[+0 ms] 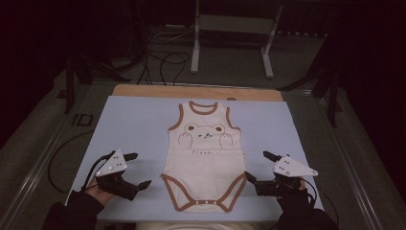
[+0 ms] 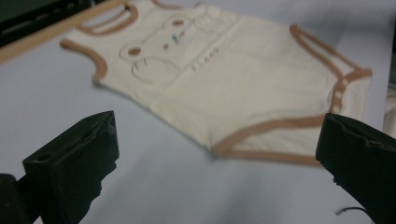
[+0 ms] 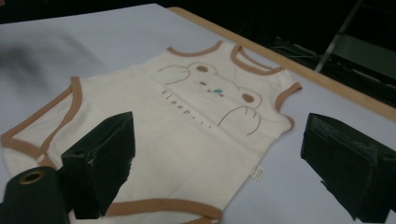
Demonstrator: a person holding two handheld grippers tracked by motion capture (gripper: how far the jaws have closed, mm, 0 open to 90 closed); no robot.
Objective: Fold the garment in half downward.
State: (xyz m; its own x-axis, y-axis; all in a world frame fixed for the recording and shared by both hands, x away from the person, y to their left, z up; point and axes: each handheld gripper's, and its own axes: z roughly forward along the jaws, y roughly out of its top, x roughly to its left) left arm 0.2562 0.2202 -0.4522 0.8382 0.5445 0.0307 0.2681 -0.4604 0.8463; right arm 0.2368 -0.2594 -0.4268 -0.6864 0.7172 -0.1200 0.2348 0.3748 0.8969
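A cream sleeveless baby bodysuit with brown trim and a bear face lies flat on the pale blue mat, neck away from me, snaps toward me. My left gripper rests on the mat to the left of the bodysuit's leg opening, jaws wide apart and holding nothing. In the left gripper view the bodysuit lies beyond the jaws. My right gripper sits open at the bodysuit's right lower edge, one jaw close to the hem. In the right gripper view the bodysuit spreads between and beyond the jaws.
The mat covers a wooden board whose far edge shows. Behind the table stand a metal frame and loose black cables on the floor. Bare mat lies on both sides of the bodysuit.
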